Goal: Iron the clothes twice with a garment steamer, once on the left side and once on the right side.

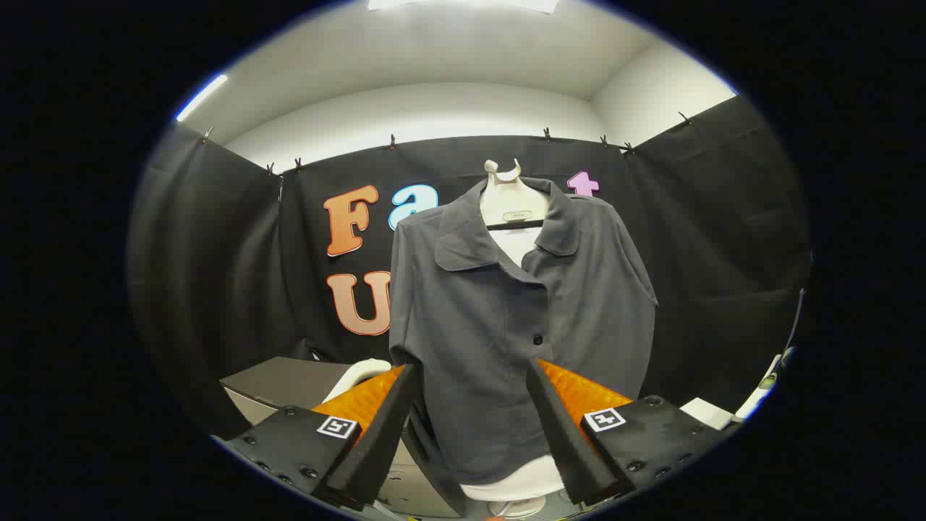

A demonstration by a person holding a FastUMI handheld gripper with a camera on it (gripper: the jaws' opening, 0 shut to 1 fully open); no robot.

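Your gripper [472, 376] points straight at the shirt [506, 318], with its 2 fingers [383, 434] spread wide apart and holding nothing. The gap between them frames the lower front of the garment, and neither finger appears to touch the cloth, though the tips overlap it in the view.

The shirt is a dark grey, short-sleeved one with an open collar, hanging on a pale mannequin bust [512, 199] just ahead of your fingers. A dark hanger bar [515, 225] crosses the neck opening, and a white layer shows in the V below the collar. 1 dark button [537, 339] sits on the placket near the middle of the chest. The hem ends above the white base of the bust [517, 481], which shows between your fingertips.

A white, rounded object [358, 376] peeks out behind the left finger, resting on a grey desk [282, 383] to the left of the shirt; you cannot tell from here whether it is the garment steamer. To the right of the right finger, a small white block [707, 412] lies low down, with a slim pale object [759, 394] beside it that is too small to identify.

Behind the shirt hangs the black cloth wall [709, 239], clipped along its top edge, with a white wall [419, 108] above it.
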